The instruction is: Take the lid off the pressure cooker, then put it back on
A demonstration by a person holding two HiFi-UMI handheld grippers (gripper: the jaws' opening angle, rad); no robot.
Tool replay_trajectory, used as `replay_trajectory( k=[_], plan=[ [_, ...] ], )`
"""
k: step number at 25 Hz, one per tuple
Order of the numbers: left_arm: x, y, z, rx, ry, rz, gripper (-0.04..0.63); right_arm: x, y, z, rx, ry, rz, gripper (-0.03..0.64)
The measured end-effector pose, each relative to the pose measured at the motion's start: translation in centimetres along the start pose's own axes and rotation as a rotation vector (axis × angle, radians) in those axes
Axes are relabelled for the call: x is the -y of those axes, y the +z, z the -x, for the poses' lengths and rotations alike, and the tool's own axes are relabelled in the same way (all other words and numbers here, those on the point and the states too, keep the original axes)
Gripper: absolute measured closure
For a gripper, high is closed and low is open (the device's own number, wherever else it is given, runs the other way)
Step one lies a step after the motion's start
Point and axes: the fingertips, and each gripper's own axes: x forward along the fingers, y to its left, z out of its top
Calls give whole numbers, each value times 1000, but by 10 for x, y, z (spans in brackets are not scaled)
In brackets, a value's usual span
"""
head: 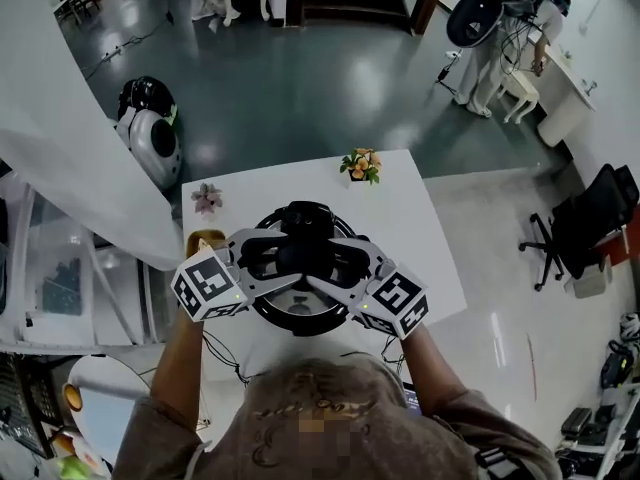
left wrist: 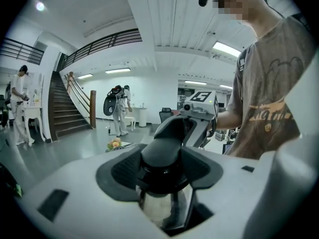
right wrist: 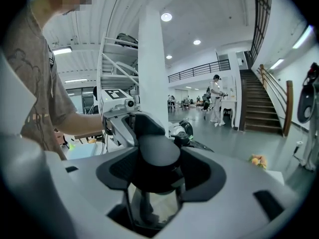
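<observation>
Left gripper (head: 272, 258) and right gripper (head: 335, 264) both pinch the knob (head: 300, 256) on the pressure cooker (head: 300, 330) lid (head: 300, 304)
Head view: the cooker stands on a white table (head: 430, 248), and the grippers meet over its top, one from each side. Left gripper view: its pads squeeze the black knob, with the glass lid just under it. Right gripper view: its pads squeeze the same knob from the cooker's other side

Beyond the pressure cooker (head: 300, 320), flowers (head: 361, 165) stand at the table's (head: 430, 258) far corners.
</observation>
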Motion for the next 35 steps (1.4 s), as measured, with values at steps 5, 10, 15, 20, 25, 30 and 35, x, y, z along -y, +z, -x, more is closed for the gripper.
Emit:
replay_trajectory(
  k=[5,10,15,20,25,30,35],
  plan=[
    [-1,0,0,0,-72,-23,337,-1,4,0,18,-66,-22,350],
    [-2,0,-1,-6,-150,-42,337,-1,4,0,21,-138,-54,350],
    [-3,2,-3,-5,-194,-55,337,-1,6,2,35,-195,-57,350],
    [-5,2,-3,-7,-212,-58,337,1,6,1,32,-215,-70,350],
    [-4,3,-3,-10,-202,-55,337,0,6,1,23,-199,-66,353],
    [-6,10,2,8,-198,-52,337,0,16,2,11,-198,-37,354],
    [-5,24,8,21,-184,-75,337,-1,27,8,16,-195,-34,354]
  ],
)
